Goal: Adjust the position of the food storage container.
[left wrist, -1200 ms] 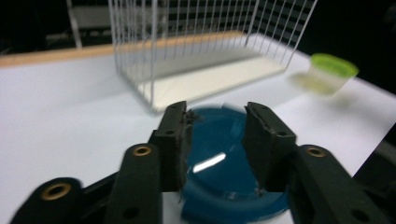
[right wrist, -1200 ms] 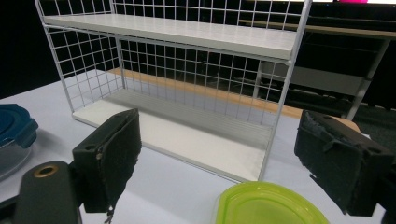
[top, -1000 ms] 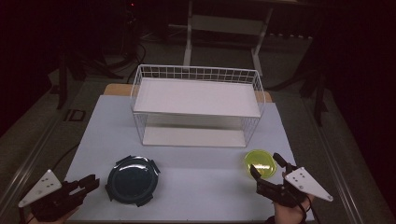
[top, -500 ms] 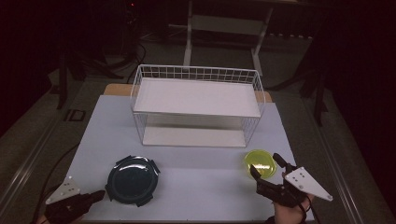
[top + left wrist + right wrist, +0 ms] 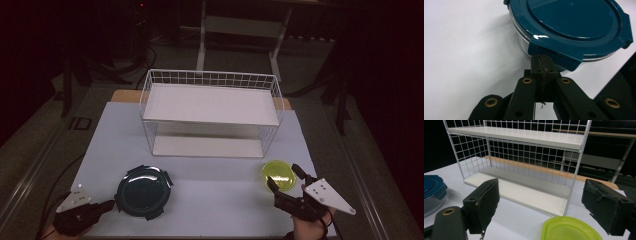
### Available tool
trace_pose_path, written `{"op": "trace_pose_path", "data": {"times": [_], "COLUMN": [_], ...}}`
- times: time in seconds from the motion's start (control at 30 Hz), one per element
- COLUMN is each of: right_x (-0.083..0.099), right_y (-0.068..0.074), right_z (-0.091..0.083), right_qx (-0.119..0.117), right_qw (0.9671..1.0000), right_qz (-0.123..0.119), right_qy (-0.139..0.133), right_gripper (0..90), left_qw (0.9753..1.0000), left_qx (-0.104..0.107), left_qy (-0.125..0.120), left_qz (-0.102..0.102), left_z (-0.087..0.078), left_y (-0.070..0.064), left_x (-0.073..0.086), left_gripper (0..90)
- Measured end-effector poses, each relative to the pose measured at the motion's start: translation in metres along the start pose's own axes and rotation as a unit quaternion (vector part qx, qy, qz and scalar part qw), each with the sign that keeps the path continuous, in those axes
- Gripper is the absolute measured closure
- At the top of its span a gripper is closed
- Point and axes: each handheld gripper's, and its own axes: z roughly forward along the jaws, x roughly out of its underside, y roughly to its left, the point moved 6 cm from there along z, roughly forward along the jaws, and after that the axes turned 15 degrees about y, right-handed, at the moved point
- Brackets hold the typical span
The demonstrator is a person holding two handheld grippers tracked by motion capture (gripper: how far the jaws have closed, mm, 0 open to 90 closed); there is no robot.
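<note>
Dim and grainy from above, dark all around the lit table point(image 5: 210, 185). Small white glare on the blue lid point(image 5: 579, 27); soft shadows beneath. Near jaws blurred in both gripper views.

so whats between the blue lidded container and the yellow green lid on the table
Nothing: in the high view the white table is bare between the blue-lidded container and the yellow-green lid. The wire rack stands farther back.

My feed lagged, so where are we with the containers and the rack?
Nothing is on the wire rack yet. The left hand-held gripper, jaws shut, sits under the blue-lidded container lid tab. The right hand-held gripper is open around the green container. Both remain to place.
</note>
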Motion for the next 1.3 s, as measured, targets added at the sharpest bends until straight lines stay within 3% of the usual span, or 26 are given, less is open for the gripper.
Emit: {"op": "trace_pose_path", "data": {"times": [0.43,0.63,0.8,0.87,1.07,1.3], "right_x": [0.001,0.001,0.002,0.002,0.002,0.002], "right_y": [0.001,-0.001,-0.001,0.0,0.002,0.002], "right_z": [0.002,0.001,0.002,0.002,0.003,0.004], "right_qx": [-0.002,-0.001,-0.004,-0.003,-0.005,-0.007], "right_qw": [1.0,1.0,1.0,1.0,1.0,0.9999], "right_qz": [-0.002,0.002,0.003,0.0,-0.002,-0.002], "right_qy": [0.003,0.003,0.006,0.005,0.007,0.008], "right_gripper": [14.4,14.5,14.5,14.5,14.5,14.5], "left_qw": [0.9997,0.9995,0.9996,0.9996,0.9994,0.9985], "left_qx": [0.011,0.021,0.017,0.023,0.027,0.038], "left_qy": [0.006,0.005,0.006,-0.003,-0.002,0.003], "left_qz": [0.021,0.023,0.021,0.016,0.021,0.041], "left_z": [0.023,0.022,0.024,0.023,0.029,0.041], "left_y": [0.006,0.007,0.006,0.005,0.001,-0.011], "left_x": [-0.04,-0.038,-0.039,-0.042,-0.052,-0.069], "left_gripper": [89.0,88.9,89.0,89.0,89.1,89.0]}}
